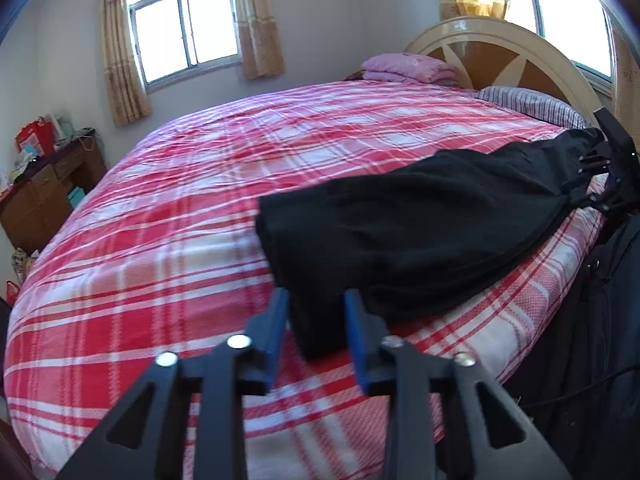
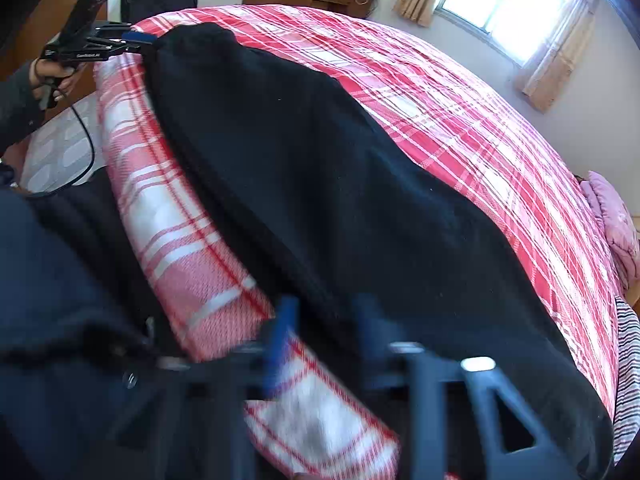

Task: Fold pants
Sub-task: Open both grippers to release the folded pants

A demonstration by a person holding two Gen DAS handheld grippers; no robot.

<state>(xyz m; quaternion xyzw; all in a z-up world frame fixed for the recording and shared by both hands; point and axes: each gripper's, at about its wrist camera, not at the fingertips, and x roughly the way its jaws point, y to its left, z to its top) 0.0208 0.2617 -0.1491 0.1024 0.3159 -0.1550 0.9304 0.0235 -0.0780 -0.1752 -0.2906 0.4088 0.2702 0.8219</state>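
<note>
Black pants (image 1: 400, 232) lie lengthwise along the near edge of a bed with a red and white plaid cover (image 1: 180, 220). My left gripper (image 1: 316, 300) is open, and one end of the pants lies between its blue pads without being pinched. The right wrist view shows the pants (image 2: 320, 160) running away toward the left gripper (image 2: 140, 42), held by a hand at the far end. My right gripper (image 2: 324, 308) is blurred and open, straddling the near edge of the pants. In the left wrist view the right gripper (image 1: 584, 180) sits at the pants' far end.
A rounded headboard (image 1: 500, 52), a pink folded blanket (image 1: 408, 66) and a striped pillow (image 1: 532, 106) are at the head of the bed. A wooden desk (image 1: 48, 184) stands by the wall under a window. The person's dark clothing (image 2: 60, 280) and a cable (image 2: 86, 128) are beside the bed edge.
</note>
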